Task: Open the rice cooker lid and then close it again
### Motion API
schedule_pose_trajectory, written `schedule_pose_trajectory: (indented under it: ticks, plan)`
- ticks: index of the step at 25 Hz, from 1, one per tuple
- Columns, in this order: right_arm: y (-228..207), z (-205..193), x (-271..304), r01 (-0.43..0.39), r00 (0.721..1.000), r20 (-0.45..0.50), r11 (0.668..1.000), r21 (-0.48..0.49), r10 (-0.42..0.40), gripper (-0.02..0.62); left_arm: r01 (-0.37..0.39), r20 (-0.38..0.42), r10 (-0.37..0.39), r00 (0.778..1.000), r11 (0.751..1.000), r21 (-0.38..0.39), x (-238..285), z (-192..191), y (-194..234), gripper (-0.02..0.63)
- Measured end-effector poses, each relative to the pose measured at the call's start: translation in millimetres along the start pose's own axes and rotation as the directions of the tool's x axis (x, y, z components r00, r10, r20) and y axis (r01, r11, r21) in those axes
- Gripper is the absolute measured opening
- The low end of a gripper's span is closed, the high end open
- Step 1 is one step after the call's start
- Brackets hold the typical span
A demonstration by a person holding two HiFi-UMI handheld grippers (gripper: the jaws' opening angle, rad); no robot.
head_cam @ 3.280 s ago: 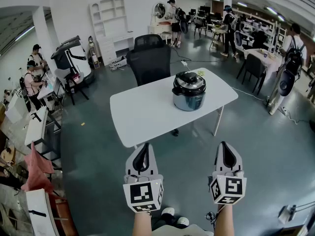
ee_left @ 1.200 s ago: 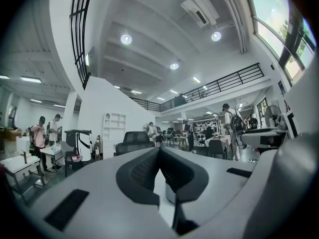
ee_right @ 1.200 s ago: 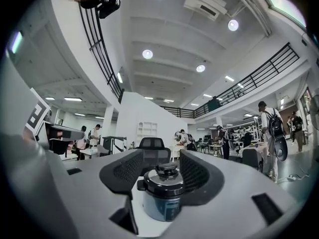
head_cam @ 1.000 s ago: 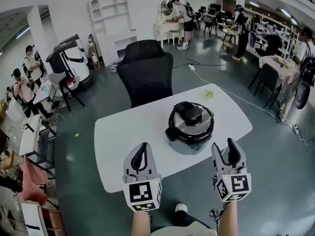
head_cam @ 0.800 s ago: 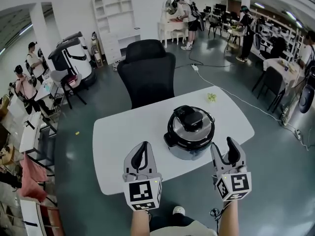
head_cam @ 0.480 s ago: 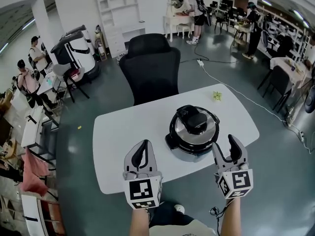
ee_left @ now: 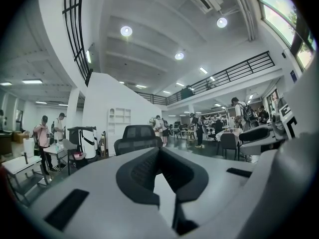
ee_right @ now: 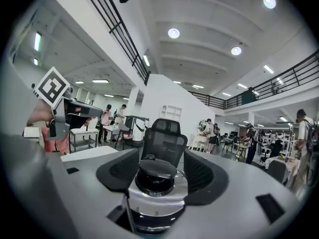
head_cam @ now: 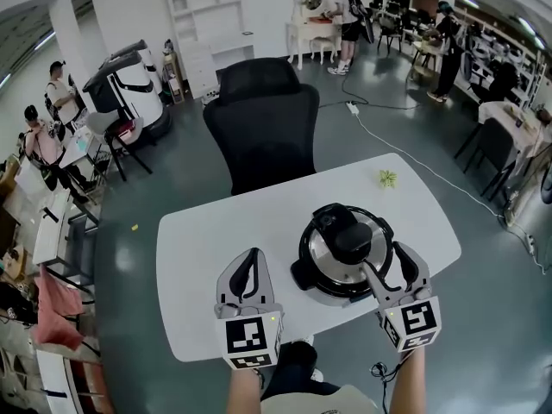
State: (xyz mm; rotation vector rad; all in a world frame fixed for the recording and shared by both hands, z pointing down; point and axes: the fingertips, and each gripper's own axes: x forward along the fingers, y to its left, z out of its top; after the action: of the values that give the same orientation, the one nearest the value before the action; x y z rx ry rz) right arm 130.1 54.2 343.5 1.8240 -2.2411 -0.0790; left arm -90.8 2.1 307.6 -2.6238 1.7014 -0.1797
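Round rice cooker (head_cam: pixel 345 261), brushed-metal lid, glossy black knob (head_cam: pixel 347 231), on smooth white desk (head_cam: pixel 224 240). Right claw (head_cam: pixel 385 259) wide, just opening, knob between pads, untouched. Left claw (head_cam: pixel 247 261) closed, empty.

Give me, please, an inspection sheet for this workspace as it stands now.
Surface: white table, carrying only two things.
Job's things: rice cooker upright on the table, lid closed.
Clutter: one small green thing near the table's far edge; too small to name.
Grippers: left hand-held gripper shut, empty; right hand-held gripper open, its jaws have just been opening, the lid knob in line between them, pads clear of it.
Cables: one cable across the floor beyond the table.
Surroundings: black office chair behind the table; people at desks further off.
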Motion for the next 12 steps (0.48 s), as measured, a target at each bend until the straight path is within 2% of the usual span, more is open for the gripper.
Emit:
schedule_pose_trajectory:
  ticks: [5, 12]
  plan:
    - [-9.4, -7.6, 56.9, -0.081, 0.996, -0.048, 0.997, -0.021, 0.080, 0.311, 0.022, -0.014, -0.023, 1.000, 1.000, -0.007, 66.3, -5.4, 14.4, 0.014]
    - [-22.3, -14.7, 105.4, -0.195, 0.977, -0.101, 0.980, -0.046, 0.190, 0.331, 0.068, -0.030, -0.068, 0.997, 0.998, -0.009, 135.4, -11.3, 22.6, 0.014]
